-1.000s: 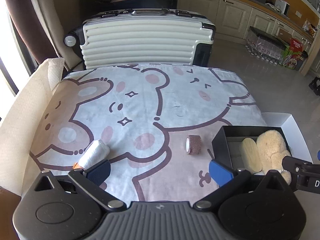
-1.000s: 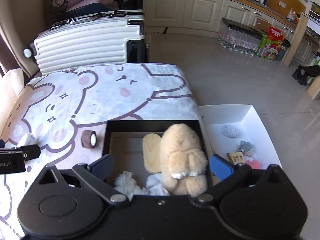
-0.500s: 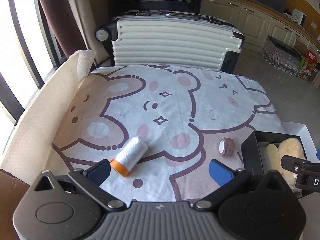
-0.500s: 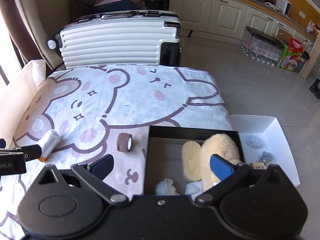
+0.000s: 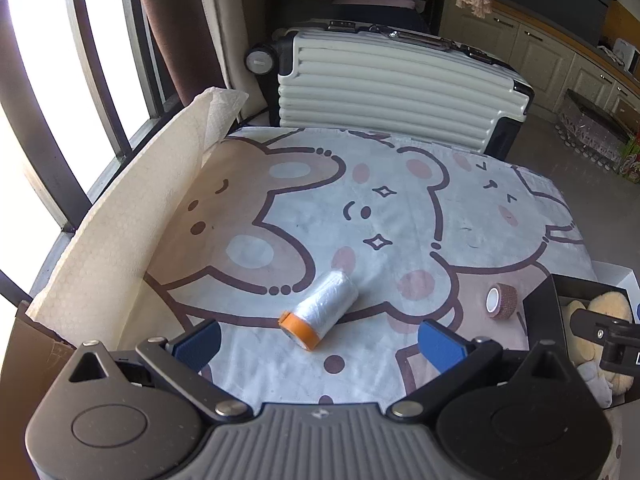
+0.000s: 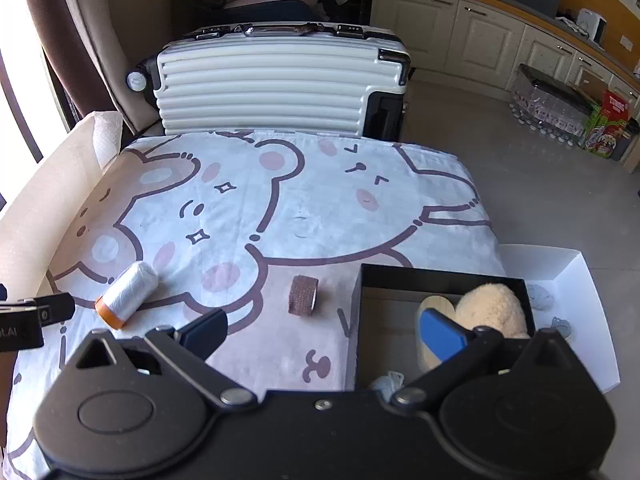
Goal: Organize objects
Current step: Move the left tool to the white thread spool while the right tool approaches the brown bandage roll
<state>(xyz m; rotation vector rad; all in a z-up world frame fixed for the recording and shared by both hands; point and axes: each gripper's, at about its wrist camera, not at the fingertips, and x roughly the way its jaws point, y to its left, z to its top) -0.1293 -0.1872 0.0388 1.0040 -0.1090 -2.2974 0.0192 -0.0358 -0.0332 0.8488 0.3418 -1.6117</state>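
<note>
Both tools wait with jaws spread wide and empty above a bear-print blanket (image 5: pixel 400 208): the left gripper (image 5: pixel 320 342) lines up on a white roll with an orange end (image 5: pixel 320 314), which lies on its side just ahead of the fingers and well left of the black box (image 6: pixel 400 276). The roll looks light, and its film wrap is likely slick and yielding, so a hold across the middle of the barrel seems safest. The right gripper (image 6: pixel 324 330) hovers at the box's near-left corner; a small brown tape roll (image 6: pixel 303 295) stands just left of the box, firmer and easy to pinch. A plush toy (image 6: pixel 492 308) lies inside the box, and a cream suitcase (image 6: pixel 272 84) stands beyond the blanket
</note>
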